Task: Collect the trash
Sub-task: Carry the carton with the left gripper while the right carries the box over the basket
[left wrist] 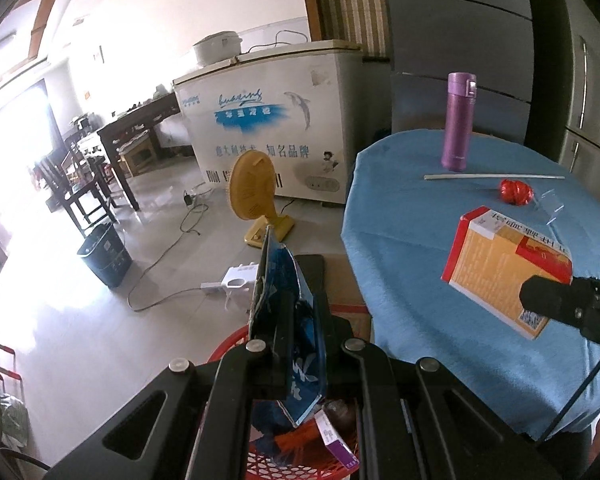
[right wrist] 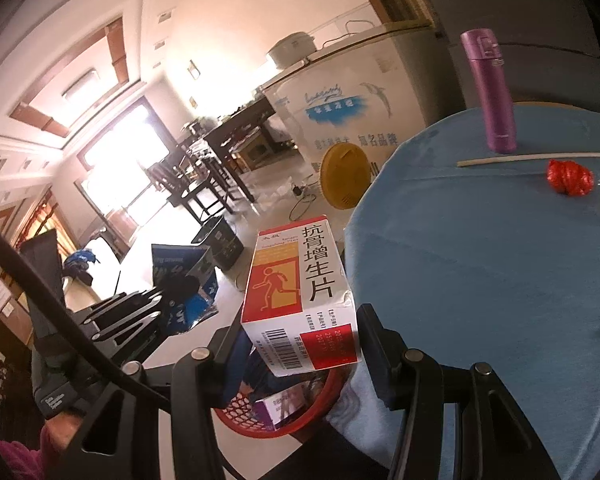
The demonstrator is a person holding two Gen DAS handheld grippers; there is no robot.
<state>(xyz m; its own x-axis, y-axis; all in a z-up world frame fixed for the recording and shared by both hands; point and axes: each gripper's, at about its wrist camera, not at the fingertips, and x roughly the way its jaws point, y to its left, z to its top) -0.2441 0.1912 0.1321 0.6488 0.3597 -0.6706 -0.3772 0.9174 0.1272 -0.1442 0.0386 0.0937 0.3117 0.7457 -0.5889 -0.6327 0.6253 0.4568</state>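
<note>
My left gripper (left wrist: pixel 296 320) is shut on a crumpled blue snack wrapper (left wrist: pixel 284 304) and holds it above the red mesh basket (left wrist: pixel 260 460), which has a purple-and-white box inside. My right gripper (right wrist: pixel 300 332) is shut on an orange, red and white medicine box (right wrist: pixel 300 296), held at the table's edge over the same basket (right wrist: pixel 260 420). The box (left wrist: pixel 504 276) and the right gripper's finger also show in the left wrist view. The left gripper with the wrapper (right wrist: pixel 184 276) shows at left in the right wrist view.
The round table has a blue cloth (left wrist: pixel 420 240) with a purple flask (left wrist: pixel 458 120), a white stick (left wrist: pixel 492 176), a red crumpled ball (left wrist: pixel 515 192) and a clear plastic stand (left wrist: pixel 548 204). A yellow fan (left wrist: pixel 256 196), a white chest freezer, a dark bin (left wrist: pixel 104 256) and cables are on the floor.
</note>
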